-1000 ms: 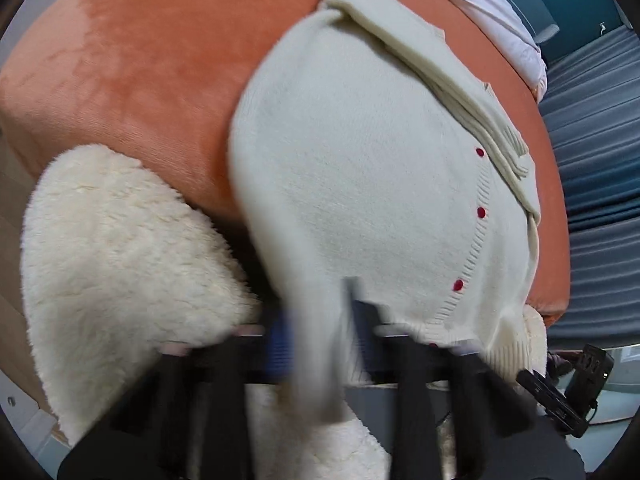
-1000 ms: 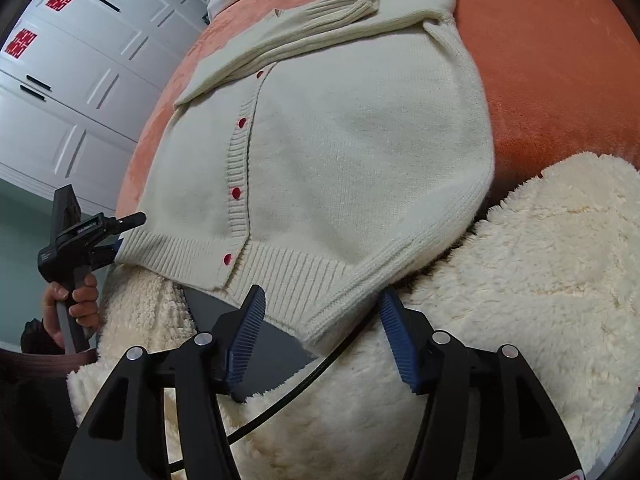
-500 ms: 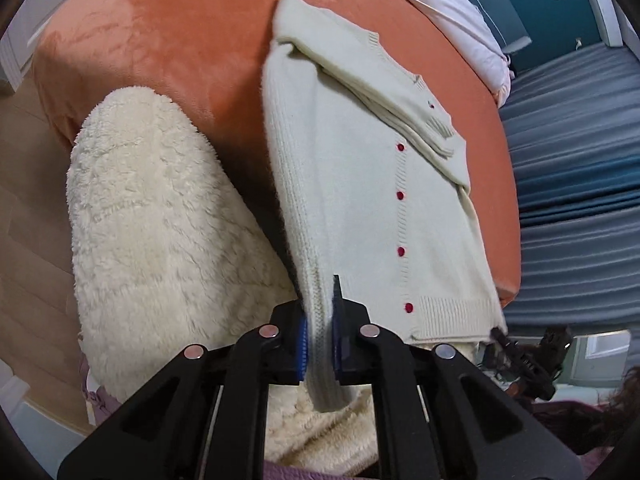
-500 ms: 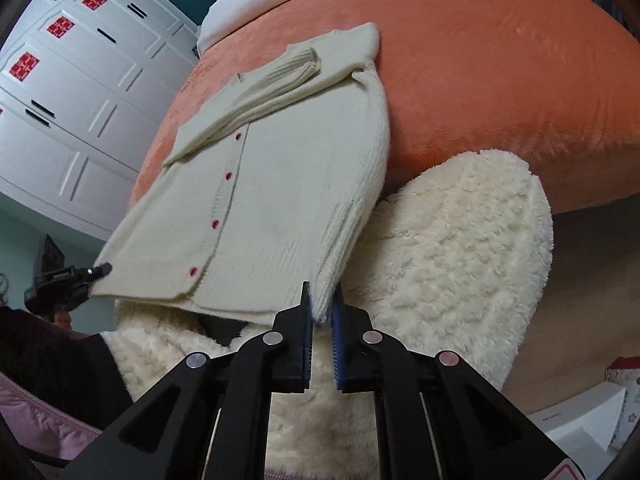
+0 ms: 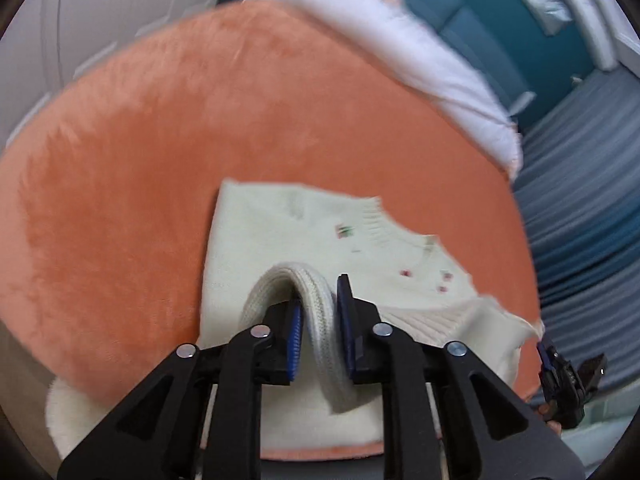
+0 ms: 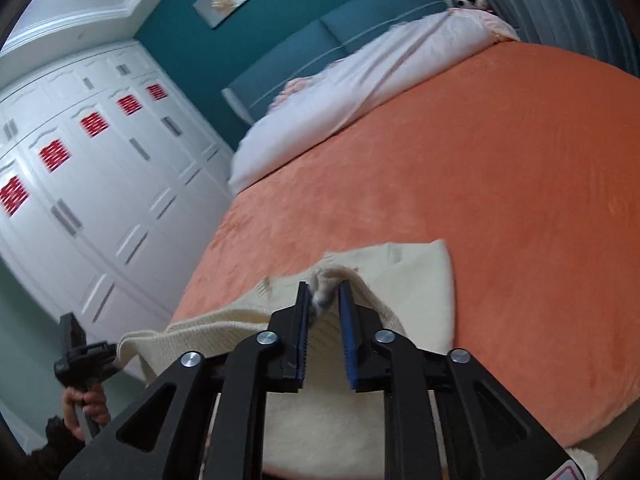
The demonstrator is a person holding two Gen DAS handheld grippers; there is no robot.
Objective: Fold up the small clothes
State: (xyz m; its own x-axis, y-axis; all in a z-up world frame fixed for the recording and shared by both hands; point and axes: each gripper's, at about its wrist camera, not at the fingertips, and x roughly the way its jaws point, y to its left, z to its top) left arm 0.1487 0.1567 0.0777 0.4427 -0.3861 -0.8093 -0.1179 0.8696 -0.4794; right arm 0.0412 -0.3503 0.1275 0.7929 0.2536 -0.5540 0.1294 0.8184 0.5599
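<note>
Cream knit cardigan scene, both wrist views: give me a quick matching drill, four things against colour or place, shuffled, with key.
Things:
1. cream knit cardigan
2. plush orange bedspread
3. white wardrobe doors
4. white pillow

Place or state:
A. carry red square stickers
B. hem folded up over its body
C. at the teal headboard
D. lies under the garment

Pairs: 1-B, 2-D, 3-A, 4-C

Cream cardigan point(image 5: 280, 236) with red buttons, orange blanket point(image 5: 160, 160), blue-padded hand-held grippers

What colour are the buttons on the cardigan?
Red, small buttons on the cream cardigan; they show best in the left wrist view, though blurred.
</note>
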